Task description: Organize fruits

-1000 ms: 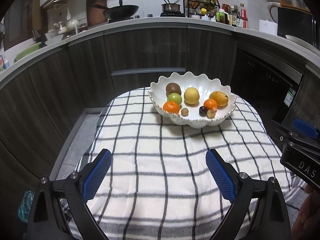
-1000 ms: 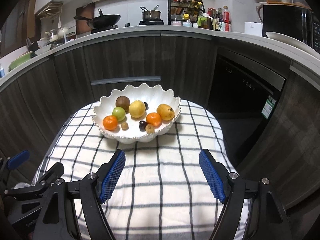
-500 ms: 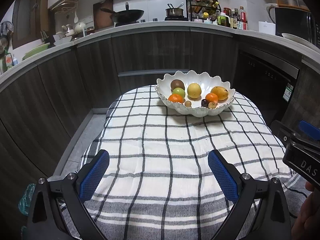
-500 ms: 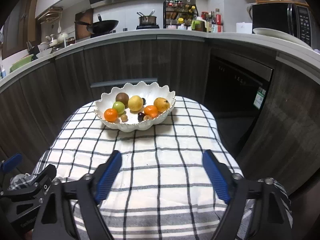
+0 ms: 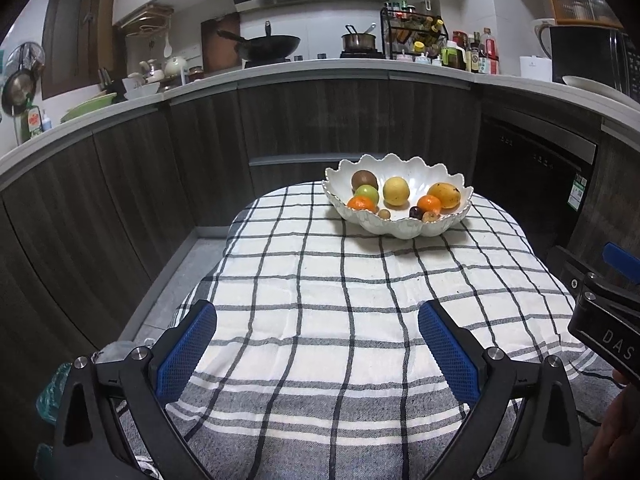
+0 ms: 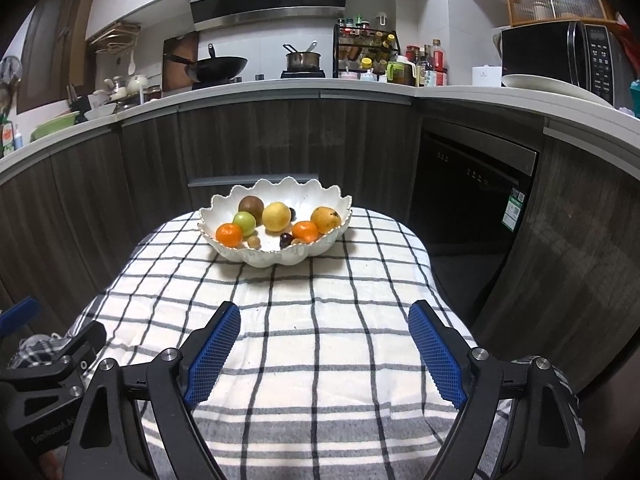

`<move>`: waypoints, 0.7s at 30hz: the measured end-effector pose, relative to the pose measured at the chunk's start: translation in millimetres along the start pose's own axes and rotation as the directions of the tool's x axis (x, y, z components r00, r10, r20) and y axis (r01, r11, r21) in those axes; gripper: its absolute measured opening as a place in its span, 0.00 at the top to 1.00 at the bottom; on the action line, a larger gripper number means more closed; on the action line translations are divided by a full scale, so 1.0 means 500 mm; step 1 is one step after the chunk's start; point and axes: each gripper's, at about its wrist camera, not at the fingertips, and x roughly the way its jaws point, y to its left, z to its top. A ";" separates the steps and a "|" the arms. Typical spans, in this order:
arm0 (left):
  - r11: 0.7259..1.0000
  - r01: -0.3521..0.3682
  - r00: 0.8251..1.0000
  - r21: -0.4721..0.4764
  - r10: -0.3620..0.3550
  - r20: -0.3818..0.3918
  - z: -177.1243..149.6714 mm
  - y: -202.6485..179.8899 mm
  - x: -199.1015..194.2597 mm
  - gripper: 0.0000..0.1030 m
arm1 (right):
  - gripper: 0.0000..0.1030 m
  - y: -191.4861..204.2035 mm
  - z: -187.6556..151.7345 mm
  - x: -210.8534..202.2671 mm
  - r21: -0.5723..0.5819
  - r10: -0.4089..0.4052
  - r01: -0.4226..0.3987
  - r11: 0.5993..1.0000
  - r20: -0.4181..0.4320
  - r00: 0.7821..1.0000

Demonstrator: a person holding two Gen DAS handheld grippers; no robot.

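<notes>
Both grippers have drawn back from the bowl [image 5: 398, 222] since a second ago: it sat larger and closer then, and now it stands smaller and further up the frame in both wrist views, with more checked cloth [image 5: 320, 300] showing between it and the pads. The left gripper [image 5: 316, 344] has just been opening and stands spread wide with nothing between its jaws; the right gripper [image 6: 324, 346] also widened during that second and is likewise released and empty. All the fruit lies in the bowl at the far end of the cloth, well apart from both sets of fingers: a brown fruit [image 6: 251, 205], a green one [image 6: 244, 222], a yellow one [image 6: 276, 216], a mango [image 6: 326, 219], two oranges [image 6: 229, 234] and a few small dark and tan fruits among them. From the left gripper the bowl sits ahead and to the right; from the right gripper, ahead and slightly left. The risks, as I judge them: the fruits are round and packed close, so pads closing on one could nudge a neighbour over the low scalloped rim. The cloth is loose and rumpled, so a dragging finger could pull it and shift the bowl. The two grippers are close side by side and could clash if both reach in together.
</notes>
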 end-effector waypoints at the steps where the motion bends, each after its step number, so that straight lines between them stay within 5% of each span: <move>1: 1.000 -0.003 1.000 0.000 0.003 0.003 -0.001 0.001 -0.003 0.00 | 0.16 0.000 -0.001 -0.001 0.000 -0.001 0.001 1.000 0.001 1.000; 21: 1.000 -0.006 1.000 -0.011 0.006 0.011 -0.009 0.002 -0.019 0.00 | 0.16 -0.005 -0.006 -0.016 0.005 0.004 -0.004 1.000 0.013 1.000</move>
